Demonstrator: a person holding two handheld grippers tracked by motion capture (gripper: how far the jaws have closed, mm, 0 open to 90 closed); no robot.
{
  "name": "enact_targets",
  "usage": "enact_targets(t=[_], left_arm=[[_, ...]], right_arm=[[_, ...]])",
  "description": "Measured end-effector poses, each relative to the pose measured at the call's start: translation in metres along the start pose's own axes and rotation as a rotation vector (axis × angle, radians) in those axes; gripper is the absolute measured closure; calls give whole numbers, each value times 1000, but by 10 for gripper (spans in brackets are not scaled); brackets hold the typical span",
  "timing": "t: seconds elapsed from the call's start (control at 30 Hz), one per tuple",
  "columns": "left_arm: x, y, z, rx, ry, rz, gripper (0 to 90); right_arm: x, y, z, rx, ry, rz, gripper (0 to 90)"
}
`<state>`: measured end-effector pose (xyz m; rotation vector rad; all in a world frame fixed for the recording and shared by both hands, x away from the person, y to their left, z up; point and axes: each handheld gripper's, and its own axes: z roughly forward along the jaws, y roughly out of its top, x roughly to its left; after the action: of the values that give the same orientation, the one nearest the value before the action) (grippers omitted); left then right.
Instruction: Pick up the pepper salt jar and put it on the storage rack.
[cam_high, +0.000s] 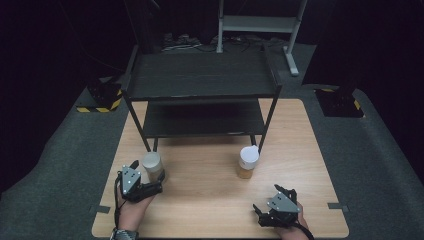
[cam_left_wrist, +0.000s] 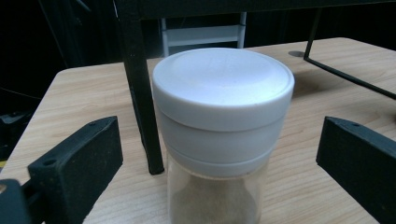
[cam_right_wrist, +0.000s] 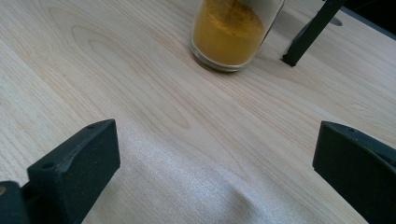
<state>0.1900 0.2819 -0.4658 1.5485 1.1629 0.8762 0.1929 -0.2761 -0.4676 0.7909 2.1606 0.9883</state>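
Two hands come in over the near edge of the desk (cam_high: 210, 200), each holding a black tool. At the near left corner, the left tool (cam_high: 150, 186) has its jaws spread wide on either side of a glass jar (cam_high: 152, 166) with a white screw lid (cam_left_wrist: 223, 88); in the left gripper view the jar stands upright between the two jaws, neither of which touches it, and a brownish-grey powder fills its lower part. No label, brand or writing can be read on the lid or the glass. Just behind this jar stands the front left leg of a black two-level shelf rack (cam_high: 200, 80), which takes up the far half of the desk.

Near the near right corner, the right tool (cam_high: 275, 210) is also open and holds nothing, its jaws hovering over bare wood. Well ahead of it, a second jar (cam_high: 247, 162) with a white lid stands upright, close to the rack's front right leg. The right gripper view shows its contents (cam_right_wrist: 229, 32) as a yellow-orange powder; it too carries no legible marking.
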Motion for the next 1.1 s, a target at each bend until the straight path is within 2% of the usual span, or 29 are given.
enact_targets(t=[0.13,0.23,0.37,0.67,0.87,1.1], left_arm=[[0,0,3,-6,1,1,38],[3,-2,5,-16,-12,-14,77],[6,-3,7,-18,-26,-38,181],[6,-8,9,-33,-25,-45,334],[5,-11,9,-45,-23,-49,340],[4,-6,8,-31,-18,-50,340]], right_arm=[[0,0,0,0,0,-1,0],[0,0,0,1,1,0,0],[0,0,0,0,1,0,0],[-1,0,0,-1,2,3,0],[-1,0,0,-2,3,6,0],[-1,0,0,-1,4,7,0]])
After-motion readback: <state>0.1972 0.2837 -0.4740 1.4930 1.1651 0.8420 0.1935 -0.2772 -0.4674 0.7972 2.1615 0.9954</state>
